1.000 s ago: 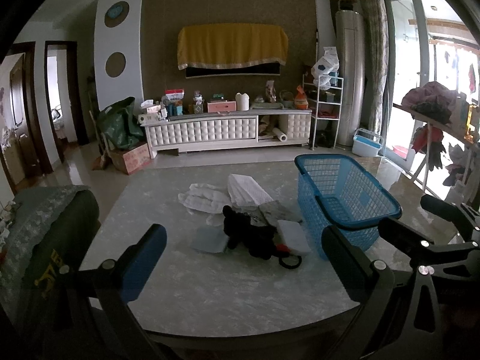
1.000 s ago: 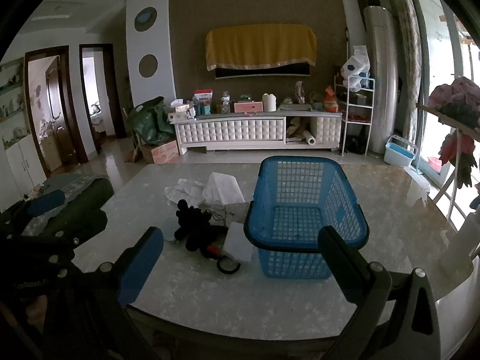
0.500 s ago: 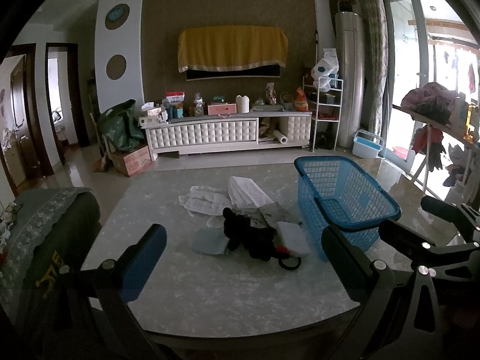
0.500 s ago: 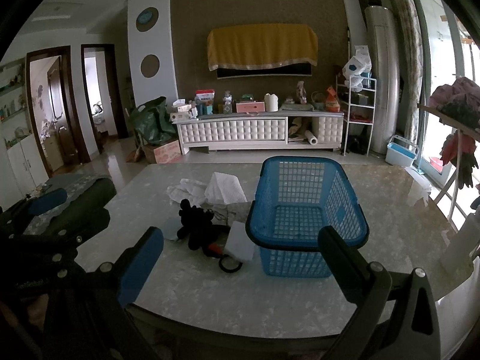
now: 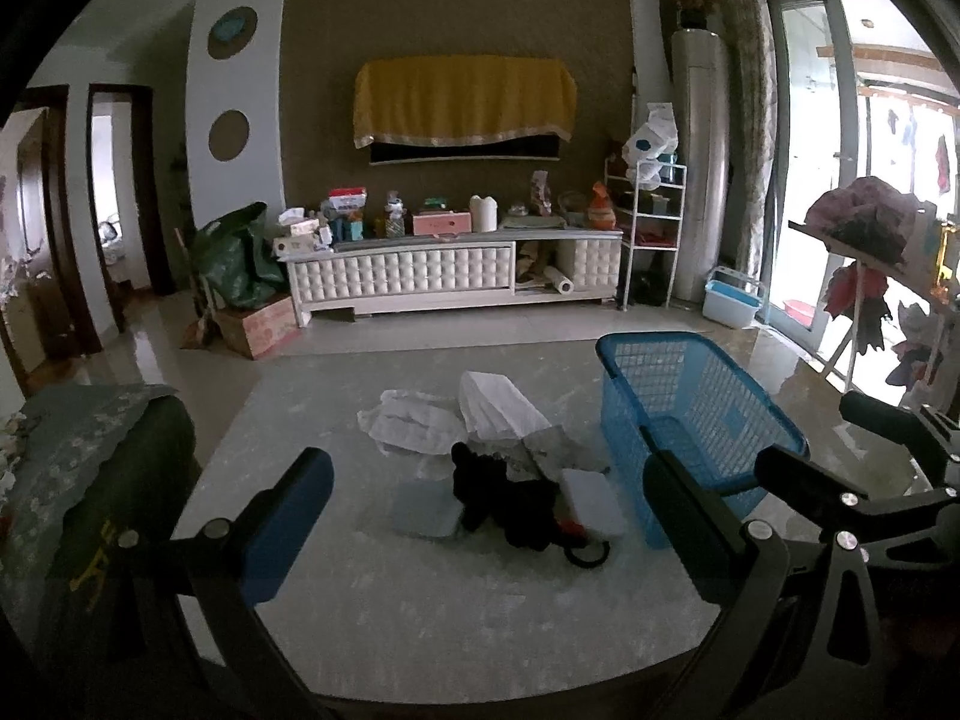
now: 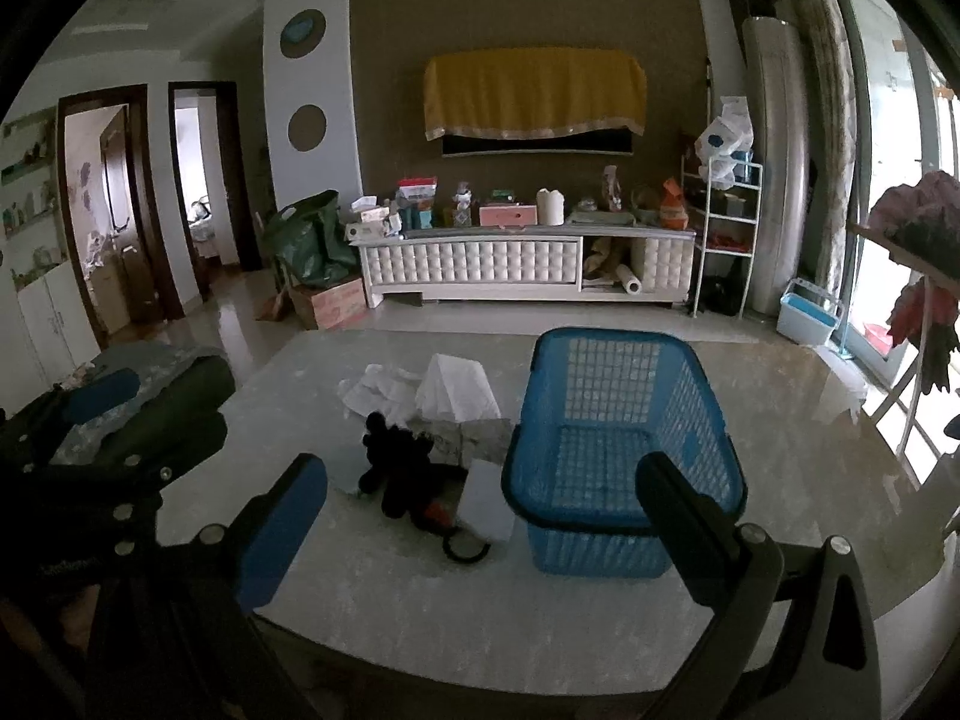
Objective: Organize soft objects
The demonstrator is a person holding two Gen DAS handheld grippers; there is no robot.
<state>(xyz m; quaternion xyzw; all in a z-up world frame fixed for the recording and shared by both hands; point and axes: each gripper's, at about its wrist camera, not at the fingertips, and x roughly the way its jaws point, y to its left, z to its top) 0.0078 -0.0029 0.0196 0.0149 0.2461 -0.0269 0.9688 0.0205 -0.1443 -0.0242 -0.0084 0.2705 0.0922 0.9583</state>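
A heap of soft things lies mid-table: a black plush toy [image 5: 504, 495] [image 6: 399, 468], white cloths [image 5: 420, 420] [image 6: 384, 390], a folded white cloth [image 5: 498, 405] [image 6: 456, 387], a flat white pad [image 5: 591, 501] [image 6: 487, 507] and a grey-blue pad [image 5: 423, 507]. An empty blue plastic basket [image 5: 690, 420] [image 6: 612, 444] stands right of the heap. My left gripper [image 5: 486, 516] is open and empty, short of the heap. My right gripper [image 6: 480, 516] is open and empty, near the basket's front; it also shows in the left wrist view [image 5: 840, 492].
The marble table [image 5: 420, 612] [image 6: 420, 600] has a rounded near edge. A dark chair back with a patterned cover [image 5: 90, 480] [image 6: 150, 396] stands at its left. A black ring [image 5: 585, 553] [image 6: 465, 546] lies by the toy. A clothes rack [image 5: 870, 276] stands at the right.
Both grippers have edged slightly toward the table; the heap and basket sit a little nearer in both views. Nothing on the table has moved.
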